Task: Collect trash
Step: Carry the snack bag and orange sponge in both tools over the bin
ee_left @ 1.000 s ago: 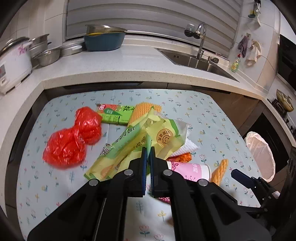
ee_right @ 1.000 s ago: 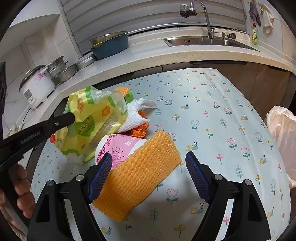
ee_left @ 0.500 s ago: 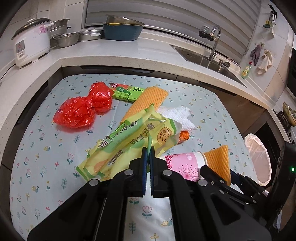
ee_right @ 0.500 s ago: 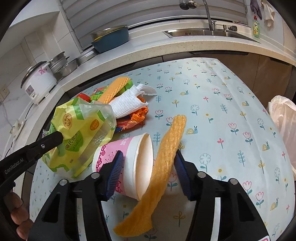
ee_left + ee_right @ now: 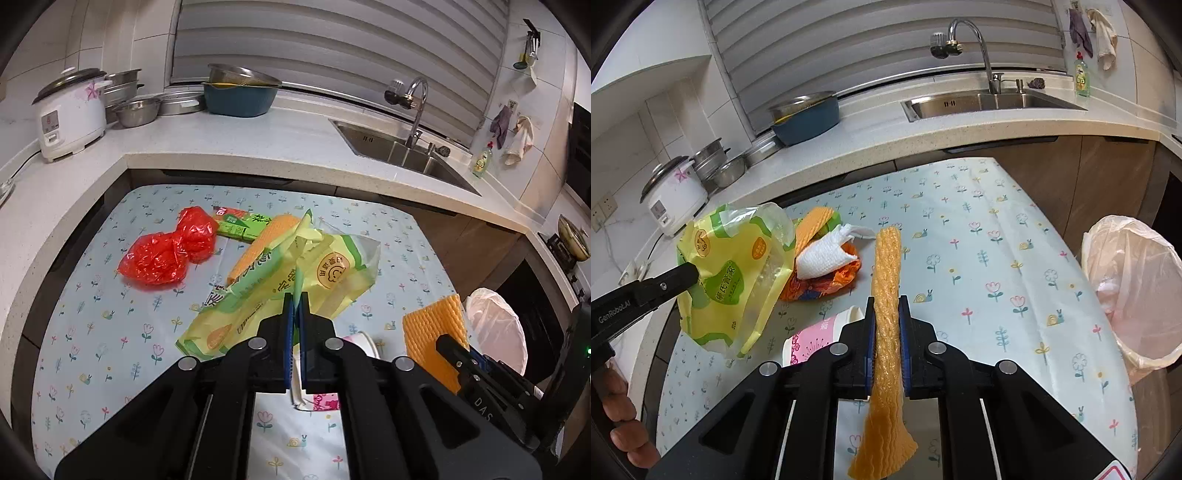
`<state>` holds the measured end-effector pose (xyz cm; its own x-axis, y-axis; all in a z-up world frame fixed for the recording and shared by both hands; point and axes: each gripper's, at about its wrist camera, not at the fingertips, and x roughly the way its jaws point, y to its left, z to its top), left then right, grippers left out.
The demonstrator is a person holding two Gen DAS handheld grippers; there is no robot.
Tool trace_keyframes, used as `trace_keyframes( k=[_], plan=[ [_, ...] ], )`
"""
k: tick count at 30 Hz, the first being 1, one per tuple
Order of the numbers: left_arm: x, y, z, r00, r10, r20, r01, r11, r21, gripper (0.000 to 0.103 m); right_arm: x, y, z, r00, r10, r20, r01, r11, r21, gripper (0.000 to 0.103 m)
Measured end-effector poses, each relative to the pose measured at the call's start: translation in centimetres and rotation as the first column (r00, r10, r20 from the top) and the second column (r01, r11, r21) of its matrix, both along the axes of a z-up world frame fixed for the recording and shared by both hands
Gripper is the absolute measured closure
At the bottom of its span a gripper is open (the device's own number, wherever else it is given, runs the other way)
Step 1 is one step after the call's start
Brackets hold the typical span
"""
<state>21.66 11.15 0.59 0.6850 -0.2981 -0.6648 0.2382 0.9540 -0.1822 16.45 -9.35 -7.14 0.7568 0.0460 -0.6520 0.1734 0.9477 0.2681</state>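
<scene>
While the left gripper keeps its jaws pinched together on the edge of a yellow-green snack bag, the bag hangs lifted and crumpled above the surface, which wears a pale blue floral cloth. Its lower end droops toward the cloth in the left wrist view, and in the right wrist view the same bag hangs clear at the left, clamped by the black arm of that gripper, with a person's fingers showing at the lower left edge. The right gripper has just been closing its jaws, and an orange foam net sleeve now stands squeezed between the blue pads, running upright past them and flaring out below. On the cloth behind lie a crumpled red plastic bag, a green carton, a second orange foam net, a white paper towel resting on an orange wrapper, and a pink paper cup tipped on its side just beside the right jaws. A bin lined with a white bag stands beyond the right edge of the surface, open at the top, apart from both held items.
</scene>
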Motion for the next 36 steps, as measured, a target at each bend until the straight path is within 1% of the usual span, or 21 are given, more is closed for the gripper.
trace_keyframes(
  k=[4, 7, 11, 16, 20, 23, 27, 32, 36],
  plan=[
    [-1.0, -2.1, 1.0, 0.999, -0.034, 0.018, 0.034, 0.999, 0.003, 0.101, -1.0, -1.5, 0.8, 1.000, -0.020, 0.019, 0.020, 1.000, 0.008, 0.093],
    [-1.8, -4.1, 1.5, 0.997, -0.066, 0.027, 0.065, 0.998, 0.009, 0.101, -2.4, -3.8, 1.6, 0.998, -0.049, 0.038, 0.048, 0.999, 0.017, 0.093],
    [-2.9, -7.1, 1.9, 0.993, -0.113, 0.035, 0.112, 0.994, 0.019, 0.101, -3.6, -5.6, 1.9, 0.996, -0.076, 0.049, 0.075, 0.997, 0.022, 0.093],
    [-4.3, -11.3, 1.9, 0.983, -0.178, 0.034, 0.177, 0.984, 0.029, 0.101, -5.6, -9.2, 2.2, 0.989, -0.132, 0.062, 0.130, 0.991, 0.032, 0.093],
    [-5.2, -14.9, 1.5, 0.970, -0.241, 0.021, 0.240, 0.970, 0.035, 0.101, -7.3, -12.3, 2.2, 0.979, -0.190, 0.071, 0.187, 0.981, 0.045, 0.093],
    [-5.9, -17.8, 1.3, 0.956, -0.295, 0.009, 0.294, 0.955, 0.034, 0.101, -8.7, -15.1, 2.1, 0.967, -0.244, 0.072, 0.240, 0.969, 0.054, 0.093],
    [-6.6, -21.7, 0.8, 0.928, -0.372, -0.009, 0.372, 0.928, 0.025, 0.101, -10.4, -18.3, 1.7, 0.948, -0.313, 0.066, 0.308, 0.949, 0.067, 0.093],
    [-7.5, -26.8, -0.1, 0.886, -0.462, -0.031, 0.462, 0.887, 0.017, 0.101, -12.5, -22.0, 1.0, 0.919, -0.390, 0.056, 0.385, 0.920, 0.079, 0.093],
    [-7.8, -30.5, -1.1, 0.856, -0.514, -0.053, 0.515, 0.857, 0.009, 0.101, -13.9, -24.3, 0.6, 0.896, -0.442, 0.050, 0.437, 0.895, 0.088, 0.093]
  ],
)
